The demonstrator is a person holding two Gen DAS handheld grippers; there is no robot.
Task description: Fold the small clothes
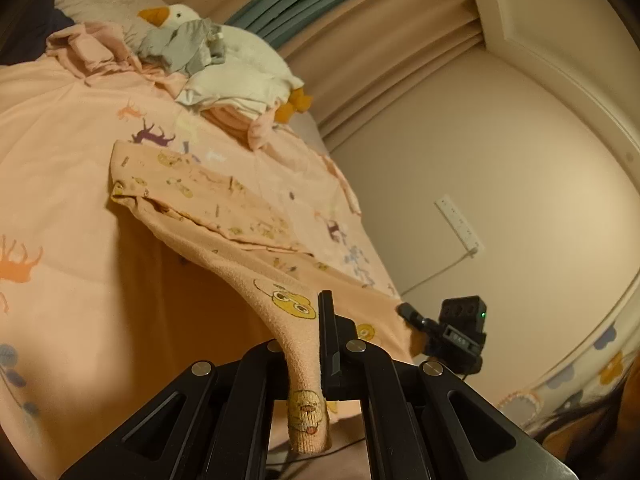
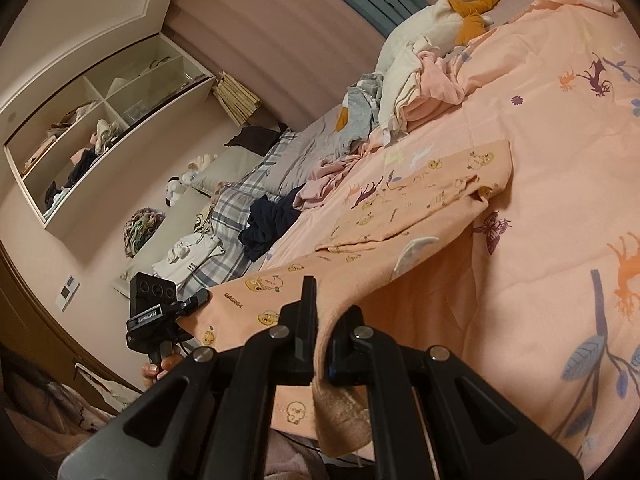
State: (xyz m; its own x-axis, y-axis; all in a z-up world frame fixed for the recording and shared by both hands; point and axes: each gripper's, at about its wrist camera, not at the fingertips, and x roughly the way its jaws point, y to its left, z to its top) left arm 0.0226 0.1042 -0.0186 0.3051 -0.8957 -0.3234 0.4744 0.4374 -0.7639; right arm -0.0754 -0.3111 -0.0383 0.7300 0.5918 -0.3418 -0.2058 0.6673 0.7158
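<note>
A small peach garment [image 1: 224, 208] printed with yellow cartoon ducks stretches between both grippers. Its far end lies on the peach bed cover [image 1: 72, 184] and its near edge is lifted off the bed. My left gripper [image 1: 308, 344] is shut on one near corner, and the cloth hangs down between its fingers. The right gripper [image 1: 412, 314] shows at the garment's other corner. In the right wrist view the right gripper [image 2: 326, 336] is shut on the garment [image 2: 400, 216], with a fold drooping below the fingers. The left gripper [image 2: 196, 300] pinches the opposite corner, a hand [image 2: 160, 364] below it.
A heap of loose clothes and a white goose plush [image 1: 240, 56] sits at the far end of the bed cover [image 2: 540, 160]. A dark garment [image 2: 268, 224] and plaid bedding [image 2: 232, 216] lie to the left. An open shelf [image 2: 100, 120] and a power strip [image 1: 460, 224] are on the walls.
</note>
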